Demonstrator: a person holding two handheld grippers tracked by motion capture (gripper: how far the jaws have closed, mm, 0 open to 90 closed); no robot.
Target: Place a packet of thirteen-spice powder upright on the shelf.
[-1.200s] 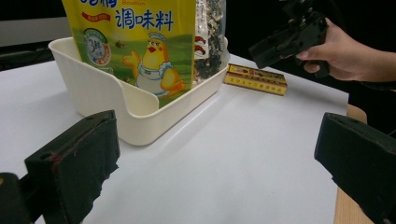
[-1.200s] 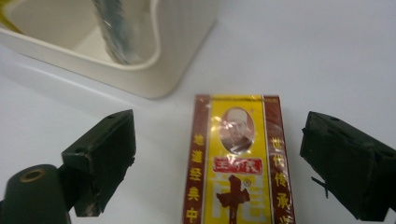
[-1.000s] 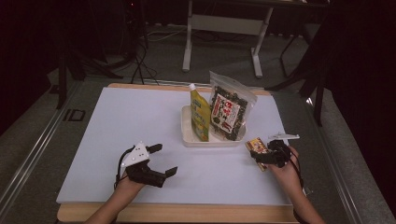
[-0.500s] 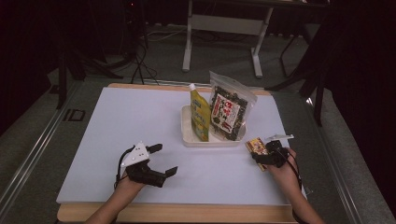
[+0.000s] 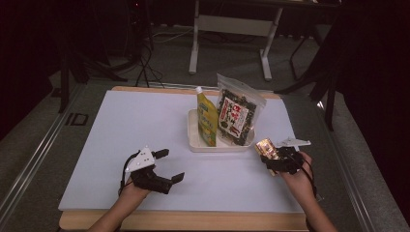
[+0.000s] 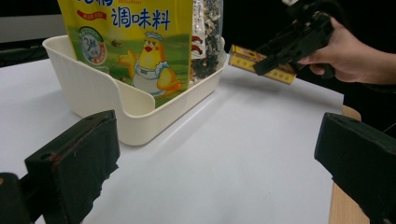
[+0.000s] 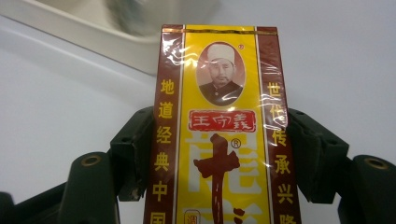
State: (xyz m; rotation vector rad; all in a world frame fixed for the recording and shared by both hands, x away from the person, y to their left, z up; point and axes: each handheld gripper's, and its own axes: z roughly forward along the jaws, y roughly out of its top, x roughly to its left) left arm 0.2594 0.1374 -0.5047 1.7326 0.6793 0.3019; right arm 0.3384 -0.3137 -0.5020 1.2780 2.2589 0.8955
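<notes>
The right hand (image 5: 300, 180) comes in from the lower edge of the high view with its forearm angled up and inward, wrist raised a little off the white surface (image 5: 145, 125), and carries the right tongs (image 5: 271, 155) pointing toward the cream tray (image 5: 193, 137). Those tongs have just been closing and now clamp a narrow yellow-and-maroon box (image 7: 217, 126) by its two long sides; in the right gripper view a black pad presses each maroon edge, and the box juts forward between them. In the left gripper view the box (image 6: 261, 64) sits clear above the surface, just beside the tray's near corner and not touching it. The left hand (image 5: 131, 189) rests low near the front edge, its left tongs (image 5: 169, 165) spread wide with nothing between them, aimed across at the tray. Inside the tray stand a yellow seasoning pouch (image 5: 207, 118) and a clear bag of dark dried food (image 5: 236, 115), side by side and upright. The white surface lies on a wooden top; beyond it the room is dim, with a grey floor, a pale metal stand (image 5: 231, 29) and cables.
</notes>
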